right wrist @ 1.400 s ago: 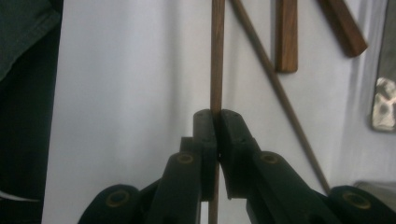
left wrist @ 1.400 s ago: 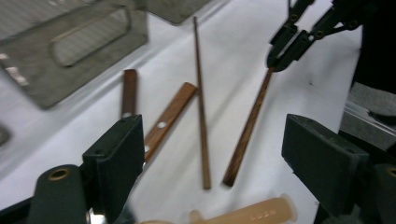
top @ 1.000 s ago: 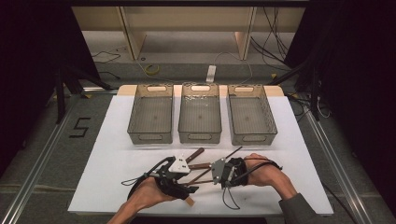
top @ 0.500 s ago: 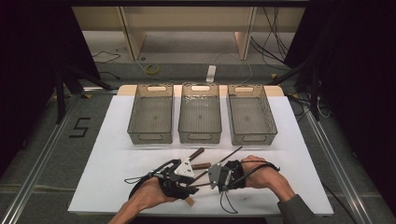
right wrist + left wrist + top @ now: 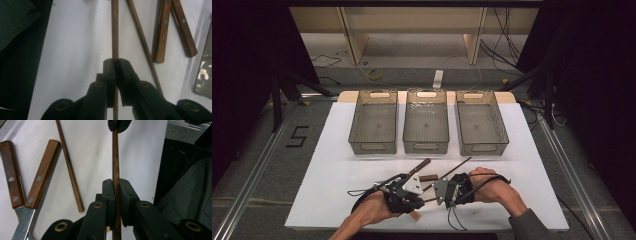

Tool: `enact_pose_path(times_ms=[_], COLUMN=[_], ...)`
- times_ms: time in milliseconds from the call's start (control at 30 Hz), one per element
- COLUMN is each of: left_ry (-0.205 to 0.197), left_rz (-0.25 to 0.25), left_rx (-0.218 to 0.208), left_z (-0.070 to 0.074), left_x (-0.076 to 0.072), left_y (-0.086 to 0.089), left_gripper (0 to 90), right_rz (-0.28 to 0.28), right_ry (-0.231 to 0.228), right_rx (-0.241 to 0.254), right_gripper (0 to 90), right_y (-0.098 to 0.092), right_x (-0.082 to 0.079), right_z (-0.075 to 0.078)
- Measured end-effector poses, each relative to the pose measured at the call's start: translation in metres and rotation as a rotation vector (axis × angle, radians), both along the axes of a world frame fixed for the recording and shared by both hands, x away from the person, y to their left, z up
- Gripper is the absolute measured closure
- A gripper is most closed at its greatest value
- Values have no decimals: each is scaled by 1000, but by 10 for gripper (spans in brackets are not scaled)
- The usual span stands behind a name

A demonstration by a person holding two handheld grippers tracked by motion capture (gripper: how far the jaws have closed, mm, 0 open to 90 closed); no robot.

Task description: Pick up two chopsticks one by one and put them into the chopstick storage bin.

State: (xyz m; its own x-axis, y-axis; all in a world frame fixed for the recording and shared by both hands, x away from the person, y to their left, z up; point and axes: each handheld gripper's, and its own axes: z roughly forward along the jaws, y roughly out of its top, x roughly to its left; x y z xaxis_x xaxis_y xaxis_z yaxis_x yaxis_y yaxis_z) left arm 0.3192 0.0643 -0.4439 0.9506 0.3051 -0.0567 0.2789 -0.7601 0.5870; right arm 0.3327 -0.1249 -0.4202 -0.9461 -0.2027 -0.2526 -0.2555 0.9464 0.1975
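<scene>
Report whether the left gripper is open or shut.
Shut: the left gripper has just closed its jaws, pads pressing a thin wooden stick.

Count at this moment, by kind.

Wire baskets: three, in a row along the far edge of the desk (image 5: 337, 165): left basket (image 5: 373, 122), middle basket (image 5: 426, 121), right basket (image 5: 481, 122).

Thin wooden sticks: two. One stick (image 5: 115, 157) sits between the claws; the second stick (image 5: 69, 167) lies flat on the desk beside it.

Wooden-handled utensils: two, side by side near the middle of the desk: first handle (image 5: 10, 173), second handle (image 5: 42, 171). Each handle carries two rivets. Metal blades extend from both; utensil type cannot be determined.

Claws: two, left claw (image 5: 115, 195) and right claw (image 5: 115, 72).
</scene>
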Motion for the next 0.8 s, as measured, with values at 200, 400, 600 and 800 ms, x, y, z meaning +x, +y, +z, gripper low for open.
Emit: enact_pose_path(times_ms=[200, 400, 600, 800], left_ry=[-5, -15, -14, -14], left_rz=[59, 177, 266, 350], left_rx=[-17, -44, -102, -151], left_z=[4, 8, 13, 17], left_x=[4, 13, 20, 27], left_y=[6, 20, 34, 50], left_gripper=[839, 839, 838, 838], right_rz=[-74, -231, -360, -534], right_ry=[-11, 6, 49, 100], right_rx=[89, 275, 465, 721], right_gripper=[637, 474, 390, 338], right_y=[-8, -23, -36, -59], right_x=[7, 14, 21, 27], right_z=[10, 27, 29, 21])
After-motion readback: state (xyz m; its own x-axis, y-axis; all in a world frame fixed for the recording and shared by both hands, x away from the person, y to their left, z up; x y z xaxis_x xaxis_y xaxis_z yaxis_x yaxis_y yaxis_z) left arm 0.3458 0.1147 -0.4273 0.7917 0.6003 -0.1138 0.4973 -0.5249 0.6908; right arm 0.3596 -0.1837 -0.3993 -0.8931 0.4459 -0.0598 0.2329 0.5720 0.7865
